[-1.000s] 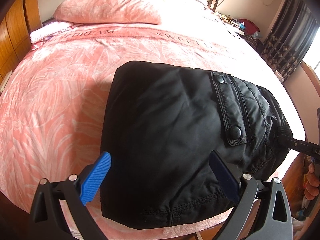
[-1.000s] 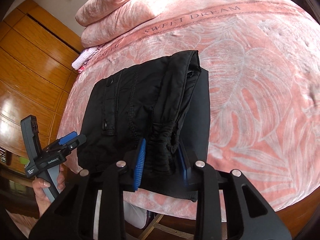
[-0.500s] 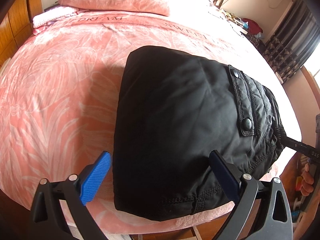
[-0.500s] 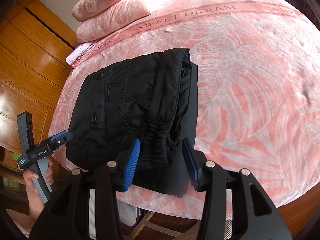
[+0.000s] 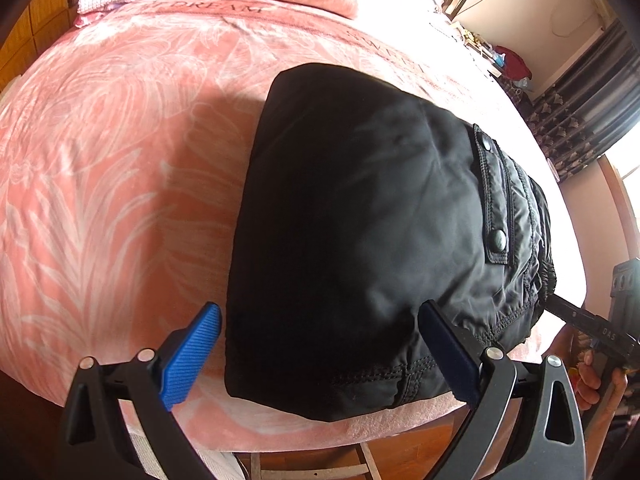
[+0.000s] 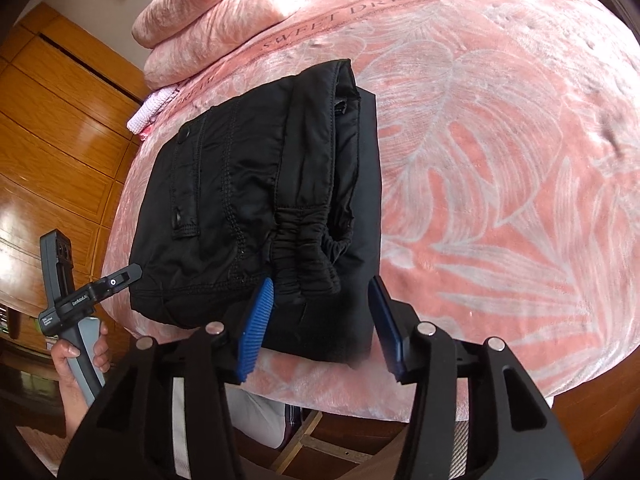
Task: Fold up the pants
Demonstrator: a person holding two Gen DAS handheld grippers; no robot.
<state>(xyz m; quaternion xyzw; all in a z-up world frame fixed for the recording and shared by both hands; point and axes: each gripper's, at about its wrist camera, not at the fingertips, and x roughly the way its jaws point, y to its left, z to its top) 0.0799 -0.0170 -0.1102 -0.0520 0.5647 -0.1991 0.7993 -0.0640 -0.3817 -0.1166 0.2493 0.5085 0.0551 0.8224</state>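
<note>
Plainly, the folded black pants (image 5: 360,240) lie near the bed (image 5: 120,160) edge, their underside layers hidden. Left hand-held gripper (image 5: 320,354) stands wide apart, gripping nothing. Right hand-held gripper (image 6: 320,320) has just been opening; the gathered waistband (image 6: 308,252) sits between its pads, unpressed

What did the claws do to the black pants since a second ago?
The right claw was pinching the gathered waistband of the black pants; its jaws have just been opening and no longer press it. The left claw stayed wide open, drawing nearer the pants. The pants stayed folded on the pink bedspread.
</note>
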